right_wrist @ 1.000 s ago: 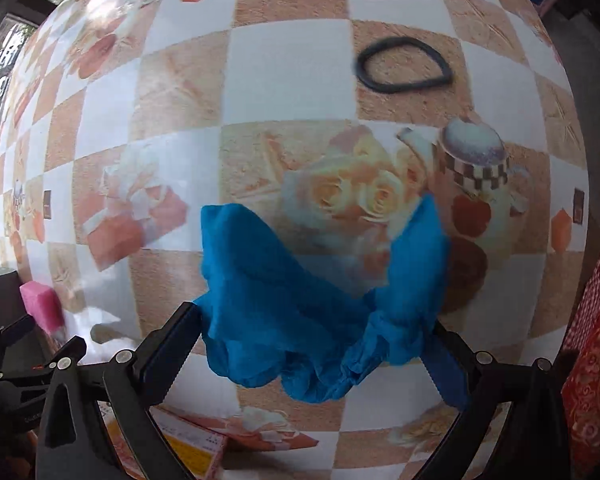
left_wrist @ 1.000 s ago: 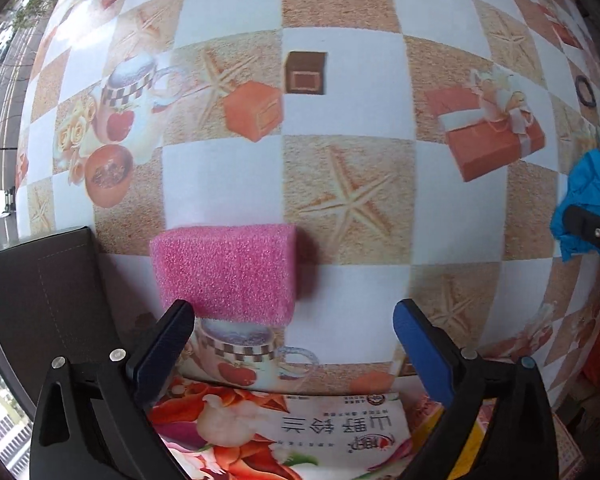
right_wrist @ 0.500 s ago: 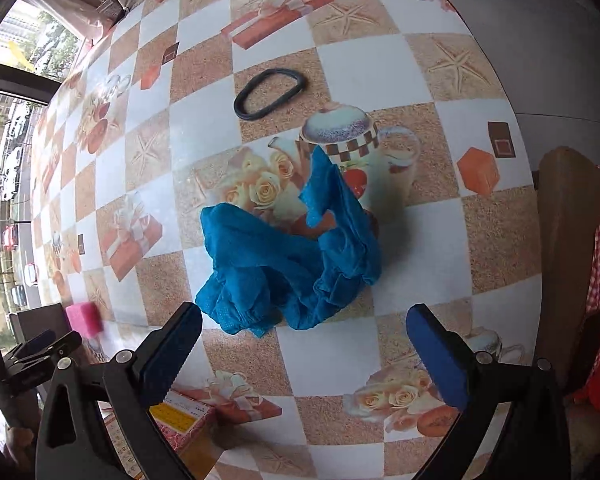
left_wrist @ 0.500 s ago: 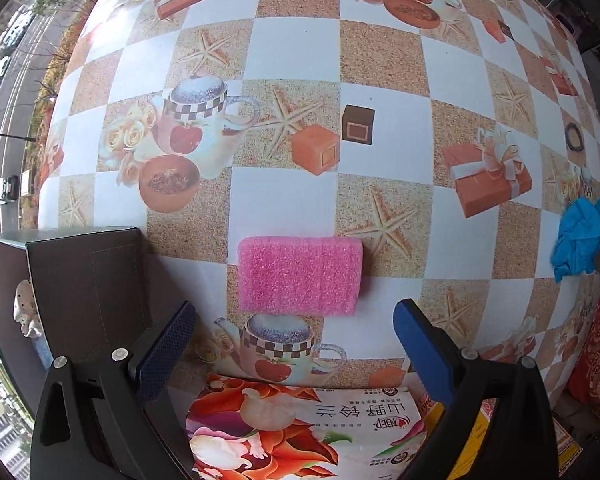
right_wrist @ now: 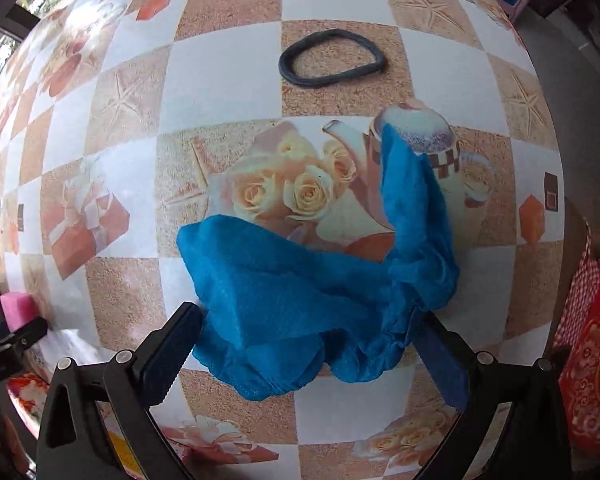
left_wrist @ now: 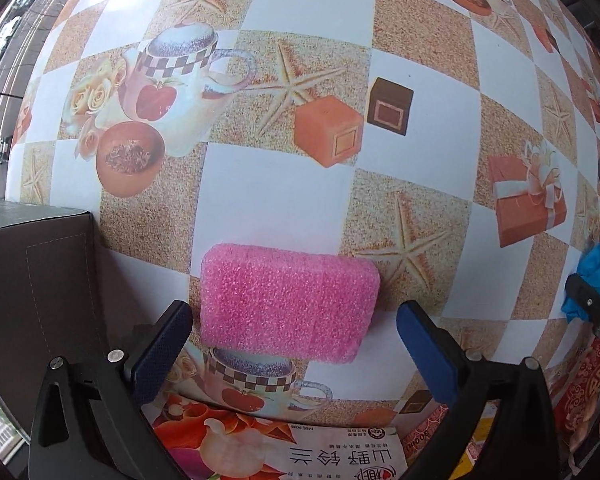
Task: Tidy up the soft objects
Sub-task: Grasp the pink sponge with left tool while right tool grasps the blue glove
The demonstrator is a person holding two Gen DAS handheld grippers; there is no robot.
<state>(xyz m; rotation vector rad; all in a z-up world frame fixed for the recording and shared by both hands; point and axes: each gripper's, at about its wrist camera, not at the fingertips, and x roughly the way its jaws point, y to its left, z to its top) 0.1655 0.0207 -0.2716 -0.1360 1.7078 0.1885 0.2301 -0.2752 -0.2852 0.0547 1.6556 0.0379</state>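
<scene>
A pink foam sponge [left_wrist: 288, 302] lies on the patterned tablecloth. My left gripper [left_wrist: 294, 350] is open, its jaws on either side of the sponge's near edge, not touching it. A crumpled blue cloth [right_wrist: 320, 300] lies on the table in the right wrist view. My right gripper [right_wrist: 308, 354] is open with the cloth's near part between its jaws. The cloth also shows at the far right of the left wrist view [left_wrist: 598, 272], and the sponge at the far left of the right wrist view [right_wrist: 18, 310].
A dark box [left_wrist: 36, 280] stands left of the sponge. A printed packet [left_wrist: 300, 454] lies at the near table edge. A black rubber ring [right_wrist: 330, 58] lies beyond the cloth. A red patterned fabric [right_wrist: 592, 360] hangs off the table's right edge.
Both grippers were lifted back half a second ago and have now come down close again. The left frames the sponge and the right frames the cloth. Both objects stay on the table.
</scene>
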